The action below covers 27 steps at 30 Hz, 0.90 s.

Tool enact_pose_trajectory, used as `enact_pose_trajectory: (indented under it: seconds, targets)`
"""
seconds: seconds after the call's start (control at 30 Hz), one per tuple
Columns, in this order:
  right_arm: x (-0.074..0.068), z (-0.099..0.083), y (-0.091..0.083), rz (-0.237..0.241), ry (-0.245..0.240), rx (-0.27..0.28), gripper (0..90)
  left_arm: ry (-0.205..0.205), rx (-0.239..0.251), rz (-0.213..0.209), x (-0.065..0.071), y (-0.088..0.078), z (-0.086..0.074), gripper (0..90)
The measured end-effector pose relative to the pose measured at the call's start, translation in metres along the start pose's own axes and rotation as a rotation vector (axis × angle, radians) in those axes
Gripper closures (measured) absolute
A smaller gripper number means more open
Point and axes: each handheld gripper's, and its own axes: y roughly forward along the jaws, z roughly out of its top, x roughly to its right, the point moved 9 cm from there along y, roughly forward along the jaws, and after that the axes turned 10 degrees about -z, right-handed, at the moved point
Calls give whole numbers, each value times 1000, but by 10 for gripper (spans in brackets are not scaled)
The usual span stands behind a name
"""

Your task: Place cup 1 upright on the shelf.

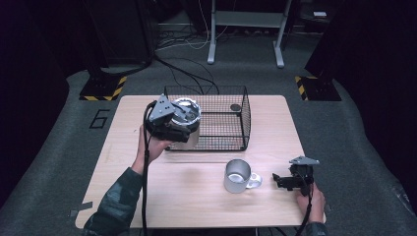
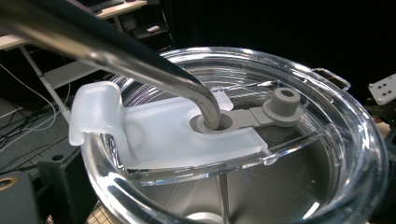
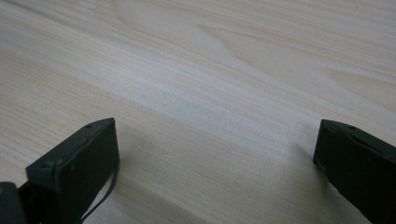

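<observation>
Left gripper holds a lidded tumbler at the basket.
Its jaws pinch the tumbler; keep it upright. Right gripper jaws spread.

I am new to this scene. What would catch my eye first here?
First, the lidded tumbler with a metal straw, raised in the left tongs beside the wire basket. Next, the glass mug on the wooden table, with the right tongs open nearby.
</observation>
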Motion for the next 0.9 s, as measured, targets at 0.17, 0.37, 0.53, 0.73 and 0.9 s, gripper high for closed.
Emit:
enact_pose_trajectory:
  seconds: [0.17, 0.37, 0.53, 0.73, 0.9]
  targets:
    - [0, 0, 0, 0, -1, 0, 0, -3, -4, 3, -5, 4, 3, 38]
    - [0, 0, 0, 0, -1, 0, 0, -1, -6, 15, -13, 8, 7, 38]
    - [0, 0, 0, 0, -1, 0, 0, -19, 0, 14, -19, 13, 9, 38]
    - [0, 0, 0, 1, -2, 0, 0, -12, -14, 32, -29, 18, 10, 38]
    - [0, 0, 0, 0, -1, 0, 0, -26, -17, 50, -37, 23, 8, 38]
